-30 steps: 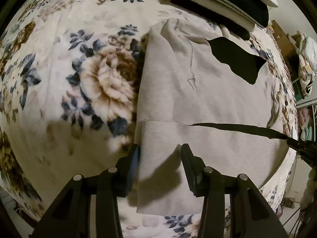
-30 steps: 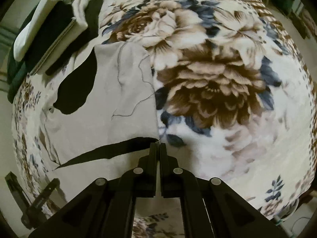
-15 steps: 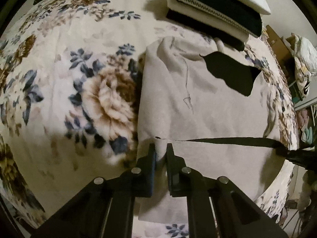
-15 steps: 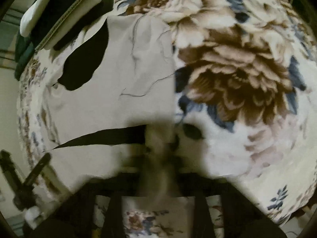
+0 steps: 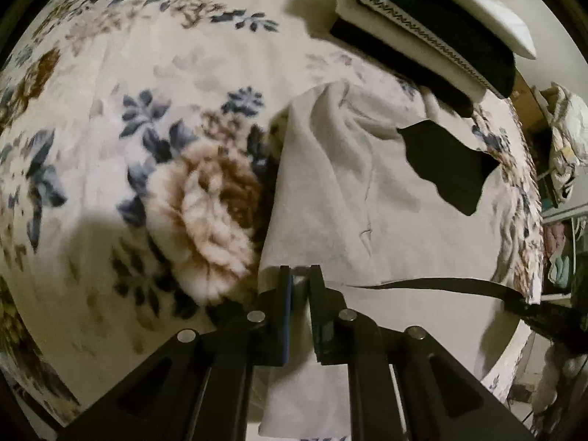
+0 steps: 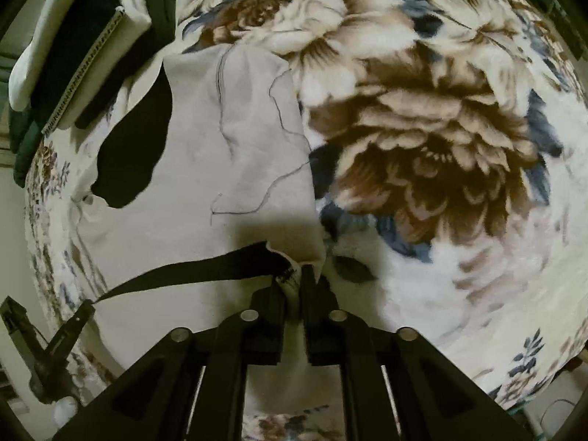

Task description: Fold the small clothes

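A beige garment (image 5: 367, 198) with black patches lies flat on a floral blanket (image 5: 147, 110). Its near part is folded over, with a black band (image 5: 441, 284) along the fold line. My left gripper (image 5: 299, 272) is shut on the garment's left corner at that fold. In the right wrist view the same garment (image 6: 220, 139) lies to the left, and my right gripper (image 6: 294, 273) is shut on its right corner beside the black band (image 6: 191, 270). Both corners are lifted slightly off the blanket.
A stack of folded clothes (image 5: 433, 25) in black, white and dark green sits at the far edge of the bed; it also shows in the right wrist view (image 6: 73, 44). The floral blanket (image 6: 422, 147) spreads widely on both sides. The bed edge lies beyond the garment.
My left gripper went from open around the garment's corner to shut on it. Both grippers have raised their corners and moved forward over the garment.
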Demonstrator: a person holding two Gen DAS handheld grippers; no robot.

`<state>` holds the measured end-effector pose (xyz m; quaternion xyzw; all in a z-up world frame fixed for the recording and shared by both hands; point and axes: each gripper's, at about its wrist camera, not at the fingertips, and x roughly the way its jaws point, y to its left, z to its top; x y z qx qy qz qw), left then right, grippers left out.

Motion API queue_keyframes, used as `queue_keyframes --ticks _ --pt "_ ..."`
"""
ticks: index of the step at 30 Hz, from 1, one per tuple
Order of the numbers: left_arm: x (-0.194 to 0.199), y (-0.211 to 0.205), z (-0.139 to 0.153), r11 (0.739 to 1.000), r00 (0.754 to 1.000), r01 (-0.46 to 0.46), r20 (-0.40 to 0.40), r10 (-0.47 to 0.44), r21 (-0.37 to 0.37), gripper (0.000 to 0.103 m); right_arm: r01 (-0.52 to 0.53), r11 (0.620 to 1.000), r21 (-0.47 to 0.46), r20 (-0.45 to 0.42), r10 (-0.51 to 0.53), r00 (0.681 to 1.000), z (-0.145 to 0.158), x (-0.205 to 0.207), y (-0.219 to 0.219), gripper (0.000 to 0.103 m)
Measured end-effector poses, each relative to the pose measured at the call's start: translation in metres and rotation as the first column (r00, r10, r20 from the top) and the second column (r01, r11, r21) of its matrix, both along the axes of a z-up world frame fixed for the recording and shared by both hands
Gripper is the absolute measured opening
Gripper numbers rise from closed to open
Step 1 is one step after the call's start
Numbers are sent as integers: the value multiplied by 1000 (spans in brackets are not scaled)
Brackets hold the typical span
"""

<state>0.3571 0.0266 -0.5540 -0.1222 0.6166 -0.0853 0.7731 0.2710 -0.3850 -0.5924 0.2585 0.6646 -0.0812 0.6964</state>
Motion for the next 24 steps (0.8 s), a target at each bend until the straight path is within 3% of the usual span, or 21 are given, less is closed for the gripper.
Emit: queue_keyframes --ticks 2,3,4,6,11,14,18,20,21,22,23,24 --pt "3 2 14 1000 1000 10 23 -10 -17 16 -1 1000 10 24 1 1000 13 4 -3 39" --pt "7 4 20 1000 999 10 38 -9 -20 28 -2 1000 7 46 2 999 22 7 -5 46" --pt "13 5 27 1000 998 8 58 -7 -22 49 -4 1000 -1 62 5 998 28 11 -6 57" --pt "28 8 36 1000 995 5 102 -2 -30 64 -25 999 -20 90 27 996 38 23 -6 63" --pt "91 -7 34 999 991 37 133 -36 -11 64 -36 998 -57 119 42 992 41 79 1 64" --pt "124 -29 22 992 984 122 127 -126 37 64 -60 995 -80 128 70 989 36 121 8 64" --pt "157 -61 -9 959 961 266 56 -272 95 64 -129 983 -129 108 143 984 21 178 21 64" --pt "164 -74 -23 941 947 317 20 -321 119 62 -174 972 -157 82 189 979 13 198 29 64" --pt "165 -79 -26 932 939 335 29 -342 142 56 -208 964 -166 55 219 974 5 210 34 64" --pt "164 -82 -26 924 931 351 47 -361 150 25 -228 959 -166 36 237 971 1 215 36 63" --pt "163 -84 -26 920 928 358 52 -370 158 7 -254 954 -163 12 259 966 -5 219 40 46" --pt "161 -86 -24 919 925 363 58 -375 158 2 -275 945 -177 -6 279 960 -9 223 44 27"
